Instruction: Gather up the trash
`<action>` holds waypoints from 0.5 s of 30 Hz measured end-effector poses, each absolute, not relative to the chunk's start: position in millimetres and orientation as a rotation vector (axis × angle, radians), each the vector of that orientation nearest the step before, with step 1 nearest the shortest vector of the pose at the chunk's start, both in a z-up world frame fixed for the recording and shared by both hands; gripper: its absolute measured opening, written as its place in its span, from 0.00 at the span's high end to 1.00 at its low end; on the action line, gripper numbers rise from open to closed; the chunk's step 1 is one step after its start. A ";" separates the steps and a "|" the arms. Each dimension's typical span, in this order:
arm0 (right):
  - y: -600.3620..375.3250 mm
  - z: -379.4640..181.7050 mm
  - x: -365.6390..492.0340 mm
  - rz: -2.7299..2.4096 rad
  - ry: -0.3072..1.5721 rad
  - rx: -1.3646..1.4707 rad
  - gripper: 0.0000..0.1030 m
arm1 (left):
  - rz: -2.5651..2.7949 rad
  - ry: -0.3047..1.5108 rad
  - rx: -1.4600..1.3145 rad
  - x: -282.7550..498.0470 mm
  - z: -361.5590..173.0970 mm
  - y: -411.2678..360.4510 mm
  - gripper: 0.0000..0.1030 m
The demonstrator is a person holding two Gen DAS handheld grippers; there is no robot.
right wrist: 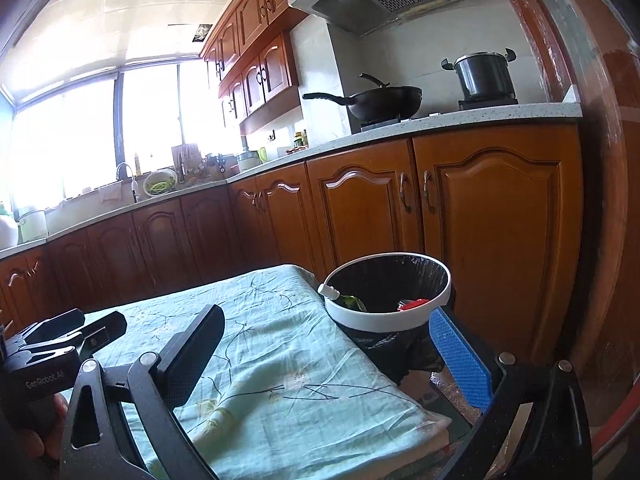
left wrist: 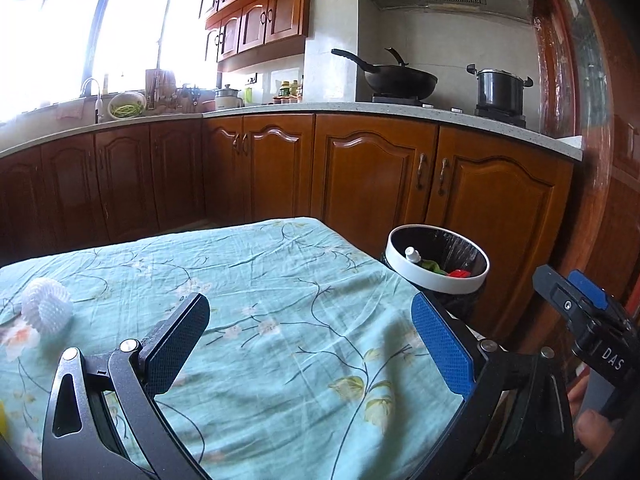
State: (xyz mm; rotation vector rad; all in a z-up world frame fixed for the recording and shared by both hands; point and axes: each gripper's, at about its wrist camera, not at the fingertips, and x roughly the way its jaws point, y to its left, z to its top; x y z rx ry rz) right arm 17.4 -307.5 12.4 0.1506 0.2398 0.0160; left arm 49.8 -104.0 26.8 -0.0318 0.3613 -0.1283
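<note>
Left wrist view, inventory: my left claw point(left wrist: 310, 346), jaws spread wide, nothing between them, above the desk point(left wrist: 280, 280) with its teal floral cloth. White foam net point(left wrist: 47, 305) lies on the cloth at far left. Trash bin point(left wrist: 438, 258), black-lined, stands just beside the desk's far right corner, holding a bottle, green and red scraps. My right claw point(right wrist: 328, 354), likewise spread and empty.

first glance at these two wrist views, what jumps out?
The teal floral tablecloth fills the foreground, with the white-rimmed trash bin at its far right corner, already holding a white bottle and something red. A white foam net lies on the cloth at far left. Both the left gripper and right gripper are open and empty.
</note>
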 end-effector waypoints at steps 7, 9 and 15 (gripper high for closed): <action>-306.6 10.7 18.3 0.022 0.250 0.155 0.00 | -0.102 0.353 -0.025 44.7 28.8 -102.4 0.00; -305.0 9.7 18.1 0.026 0.254 0.155 0.00 | -0.095 0.353 -0.024 44.2 29.2 -102.2 0.00; -305.4 9.3 18.7 0.032 0.257 0.156 0.00 | -0.082 0.360 -0.023 44.2 28.7 -101.1 0.00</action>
